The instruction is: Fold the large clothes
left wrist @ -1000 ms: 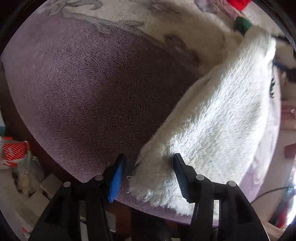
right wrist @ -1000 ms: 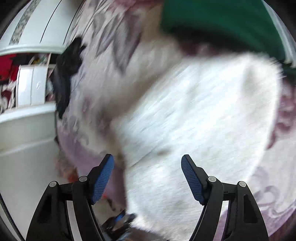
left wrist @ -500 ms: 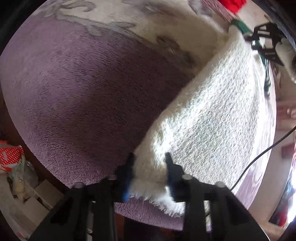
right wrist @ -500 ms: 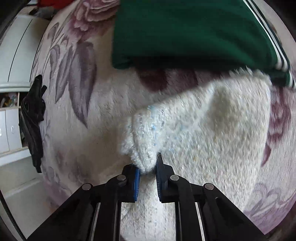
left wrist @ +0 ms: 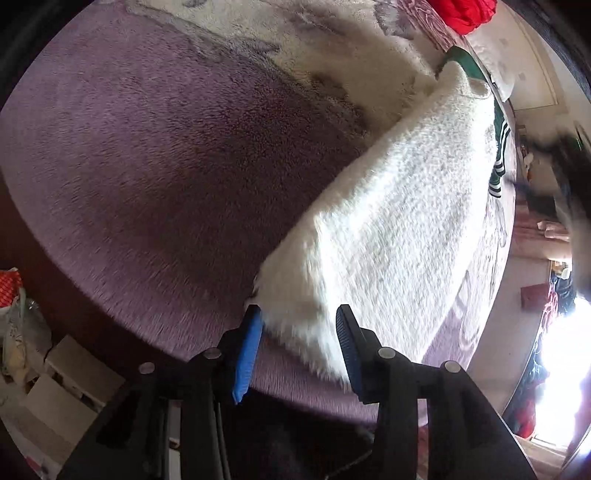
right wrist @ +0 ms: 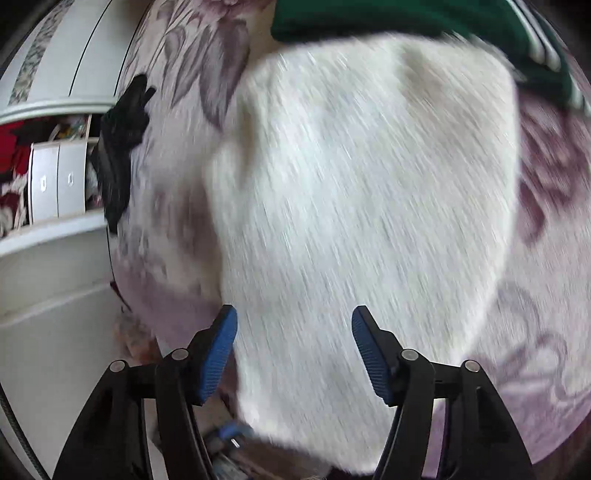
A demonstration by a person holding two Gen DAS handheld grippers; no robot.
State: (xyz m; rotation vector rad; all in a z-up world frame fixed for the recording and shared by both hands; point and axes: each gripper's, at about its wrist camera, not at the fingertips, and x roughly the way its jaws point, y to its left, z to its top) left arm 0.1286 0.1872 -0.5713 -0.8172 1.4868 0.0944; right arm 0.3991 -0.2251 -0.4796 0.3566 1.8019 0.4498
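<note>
White fluffy garment [left wrist: 388, 229] lengthwise from left gripper [left wrist: 299, 350] toward green garment [left wrist: 463, 59]; both grippers' fingers just parted, gripping nothing.

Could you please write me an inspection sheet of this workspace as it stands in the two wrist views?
Surface: plush purple blanket with a pale floral pattern, covering a bed.
Job's things: fluffy white garment lies spread on the blanket; a green garment with white stripes lies at its far end.
Clutter: red cloth at the far edge; black item at the bed's side.
Grippers: left claw open, jaws just opened, straddling the white garment's near corner without pinching it; right claw open above the white garment, jaws just opened, nothing gripped.
Cables: nothing seen clearly.
Surroundings: white drawer unit beside the bed; boxes on the floor.
</note>
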